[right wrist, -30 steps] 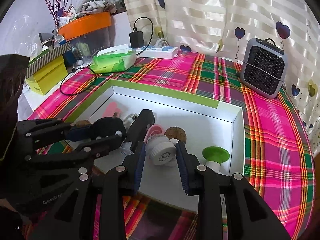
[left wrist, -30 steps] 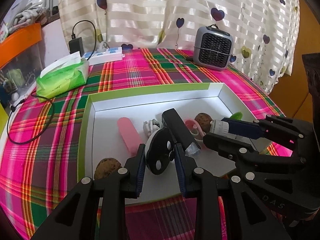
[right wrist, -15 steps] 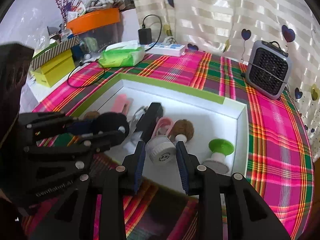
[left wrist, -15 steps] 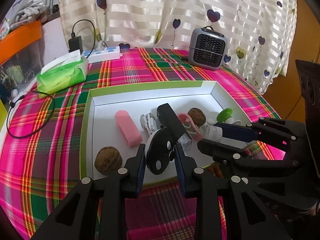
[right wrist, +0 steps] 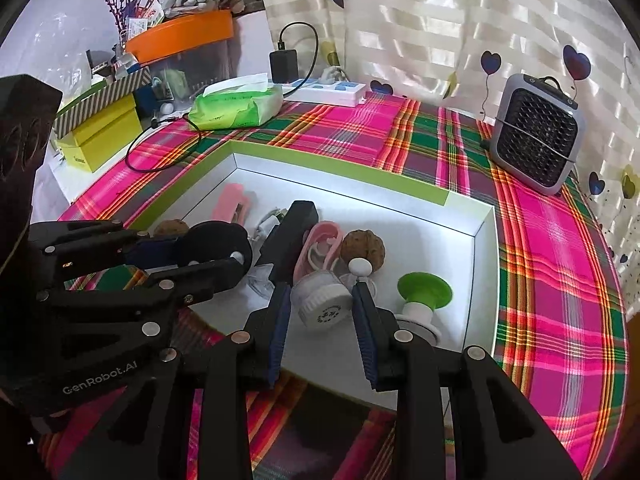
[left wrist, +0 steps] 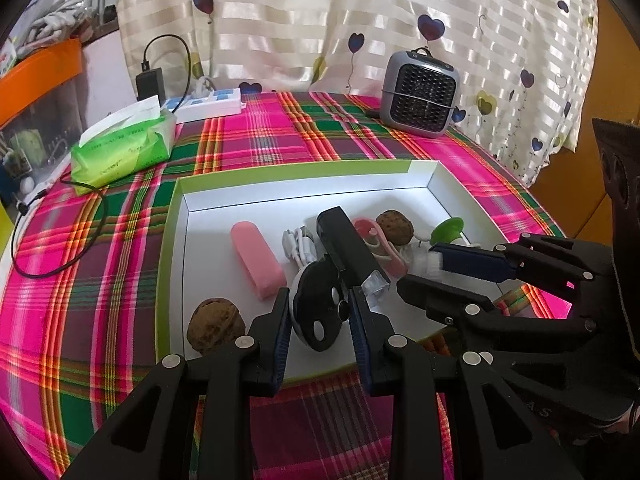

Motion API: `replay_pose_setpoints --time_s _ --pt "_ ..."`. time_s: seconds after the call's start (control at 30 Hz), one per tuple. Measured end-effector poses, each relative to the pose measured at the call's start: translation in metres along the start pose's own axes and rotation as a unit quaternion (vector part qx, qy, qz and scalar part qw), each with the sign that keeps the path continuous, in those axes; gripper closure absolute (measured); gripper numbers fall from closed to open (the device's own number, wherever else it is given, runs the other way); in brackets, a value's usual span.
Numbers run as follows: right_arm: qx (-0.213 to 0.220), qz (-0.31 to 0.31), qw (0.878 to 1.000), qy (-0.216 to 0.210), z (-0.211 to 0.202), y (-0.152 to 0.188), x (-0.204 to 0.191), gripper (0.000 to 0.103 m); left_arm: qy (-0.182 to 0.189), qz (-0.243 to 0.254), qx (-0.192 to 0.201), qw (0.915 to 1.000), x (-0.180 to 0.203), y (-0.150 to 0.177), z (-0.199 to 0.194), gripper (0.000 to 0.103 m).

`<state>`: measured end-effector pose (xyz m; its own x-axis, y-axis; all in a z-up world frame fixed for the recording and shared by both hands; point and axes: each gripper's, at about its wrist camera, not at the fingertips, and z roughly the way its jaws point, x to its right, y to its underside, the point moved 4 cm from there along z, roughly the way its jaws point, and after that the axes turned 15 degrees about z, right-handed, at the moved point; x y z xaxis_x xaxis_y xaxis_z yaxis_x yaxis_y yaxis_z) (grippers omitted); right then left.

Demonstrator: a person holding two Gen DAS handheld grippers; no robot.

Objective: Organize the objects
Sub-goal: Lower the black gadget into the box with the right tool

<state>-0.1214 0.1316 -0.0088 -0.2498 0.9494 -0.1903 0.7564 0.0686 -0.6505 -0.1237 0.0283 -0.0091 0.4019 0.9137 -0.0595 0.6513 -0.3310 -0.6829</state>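
Big white tray (left wrist: 304, 194) with green rim sitting on plaid cloth (left wrist: 280, 136). Left gripper (left wrist: 320, 320) clamped on black disc (left wrist: 318, 314) over tray's near edge, right gripper (right wrist: 322, 306) pinching small white jar (right wrist: 322, 306) over the tray, just beside green-topped piece (right wrist: 425, 290).

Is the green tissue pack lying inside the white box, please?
No, the green tissue pack lies on the plaid tablecloth, outside the white box.

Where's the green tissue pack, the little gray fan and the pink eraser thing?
green tissue pack (left wrist: 124, 150), left wrist view, middle of its front side
little gray fan (right wrist: 536, 142), right wrist view, its dark grille
pink eraser (left wrist: 258, 260), left wrist view, its top face
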Motion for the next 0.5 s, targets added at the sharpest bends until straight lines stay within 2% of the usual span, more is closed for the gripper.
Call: replay_pose_setpoints --time_s 0.2,0.5 --pt "0.006 -0.001 1.0 -0.006 -0.007 0.002 -0.005 0.066 0.001 -0.008 0.005 1.0 -0.001 0.0 -0.006 0.077" --pt "0.01 0.015 1.0 -0.009 -0.014 0.006 0.002 0.066 0.003 -0.019 0.006 0.9998 -0.002 0.006 -0.011 0.077"
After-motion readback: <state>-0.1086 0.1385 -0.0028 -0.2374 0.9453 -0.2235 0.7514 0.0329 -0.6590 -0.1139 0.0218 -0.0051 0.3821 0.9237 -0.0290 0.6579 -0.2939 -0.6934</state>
